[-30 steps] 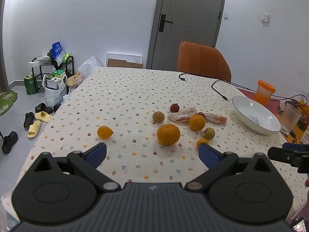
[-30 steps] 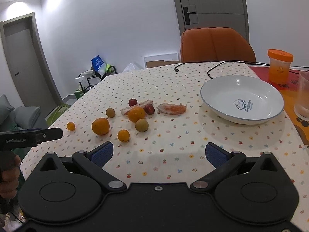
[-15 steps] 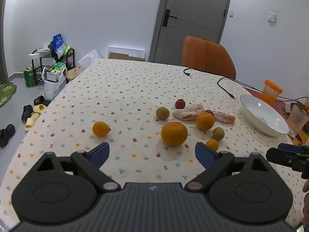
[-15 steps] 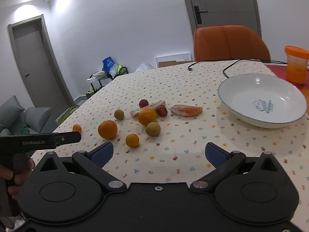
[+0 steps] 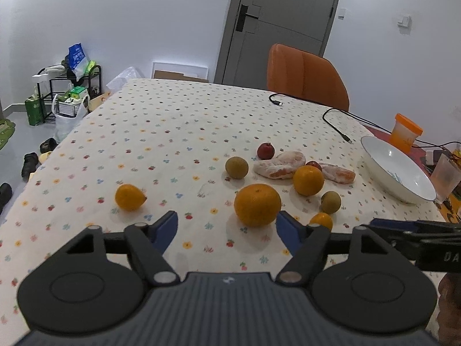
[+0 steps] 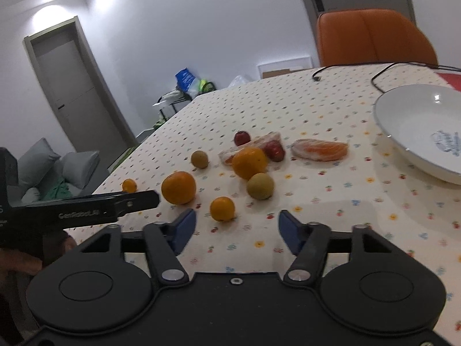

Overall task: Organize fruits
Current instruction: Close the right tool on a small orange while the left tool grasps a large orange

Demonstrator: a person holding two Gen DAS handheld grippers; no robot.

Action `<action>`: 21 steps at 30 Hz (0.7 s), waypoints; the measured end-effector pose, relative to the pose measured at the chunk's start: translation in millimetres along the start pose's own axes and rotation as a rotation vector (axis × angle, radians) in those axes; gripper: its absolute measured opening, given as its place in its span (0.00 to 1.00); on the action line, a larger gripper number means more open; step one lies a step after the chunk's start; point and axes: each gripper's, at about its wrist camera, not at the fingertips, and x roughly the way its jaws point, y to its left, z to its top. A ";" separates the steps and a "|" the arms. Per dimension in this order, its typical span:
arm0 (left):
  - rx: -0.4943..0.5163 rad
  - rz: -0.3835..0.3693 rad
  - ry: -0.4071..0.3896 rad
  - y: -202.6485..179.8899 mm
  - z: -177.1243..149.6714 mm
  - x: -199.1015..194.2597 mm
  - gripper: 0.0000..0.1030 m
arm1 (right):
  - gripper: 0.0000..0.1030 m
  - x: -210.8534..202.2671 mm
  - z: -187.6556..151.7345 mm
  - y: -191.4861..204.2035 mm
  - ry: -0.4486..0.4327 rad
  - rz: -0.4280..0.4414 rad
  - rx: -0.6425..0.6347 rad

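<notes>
Large orange (image 5: pixel 257 205) just ahead of open left hand-held gripper (image 5: pixel 227 228)

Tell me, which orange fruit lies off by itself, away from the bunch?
The small orange far left. The other three orange fruits sit clustered together by the wrapped pieces, near the bowl.

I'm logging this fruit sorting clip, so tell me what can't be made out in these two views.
- Small orange, left wrist view: lower part hidden behind the left gripper.
- White bowl, right wrist view: right side cut off by the frame edge; its blue print too blurred to read.
- Red fruit, left wrist view: mostly hidden behind an orange.
</notes>
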 end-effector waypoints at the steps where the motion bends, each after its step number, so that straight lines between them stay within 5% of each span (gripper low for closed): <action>1: -0.001 -0.007 0.003 -0.4 0.6 2.5 0.66 | 0.55 2.7 0.8 0.4 0.006 0.009 0.002; 12: -0.006 -0.048 0.025 -2.2 5.3 16.3 0.60 | 0.35 34.6 5.7 5.5 0.047 0.027 0.011; 14: -0.005 -0.053 0.029 -3.0 6.1 17.9 0.60 | 0.22 37.1 5.5 8.4 0.043 0.019 -0.001; 21: 0.020 -0.044 0.036 -11.7 7.5 26.6 0.60 | 0.21 31.9 7.8 6.9 0.006 -0.004 0.007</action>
